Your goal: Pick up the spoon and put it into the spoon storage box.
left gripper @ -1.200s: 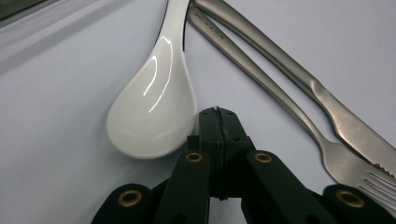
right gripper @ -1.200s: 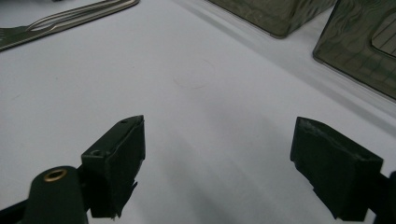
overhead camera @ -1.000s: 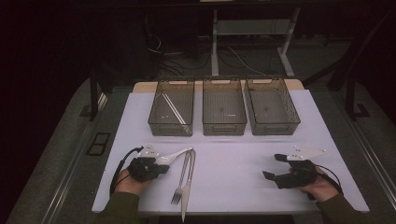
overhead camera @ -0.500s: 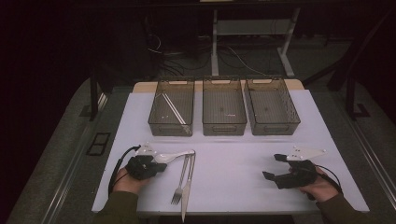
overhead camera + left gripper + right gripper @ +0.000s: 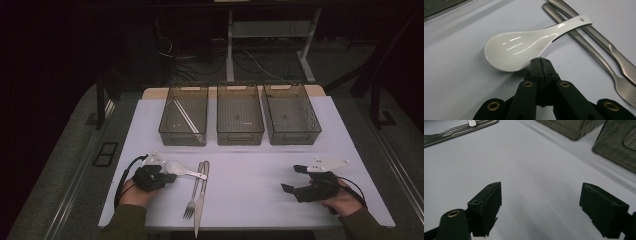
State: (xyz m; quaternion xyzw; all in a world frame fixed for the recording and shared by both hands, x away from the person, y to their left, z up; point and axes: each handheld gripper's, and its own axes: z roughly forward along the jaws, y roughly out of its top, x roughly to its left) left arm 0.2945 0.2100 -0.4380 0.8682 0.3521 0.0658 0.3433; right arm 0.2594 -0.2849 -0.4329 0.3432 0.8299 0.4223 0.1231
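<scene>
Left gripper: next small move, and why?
Probably lift the spoon slightly: the left gripper looks shut on its bowl rim, its handle lies across the fork beside the knife, and the right gripper is open.

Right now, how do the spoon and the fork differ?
The spoon is white and glossy; the fork is grey metal. The spoon is short with a broad bowl; the fork is long and slim. The spoon's handle rests across the fork's handle, while the fork lies flat beside the knife. Both lie on the white table.
</scene>
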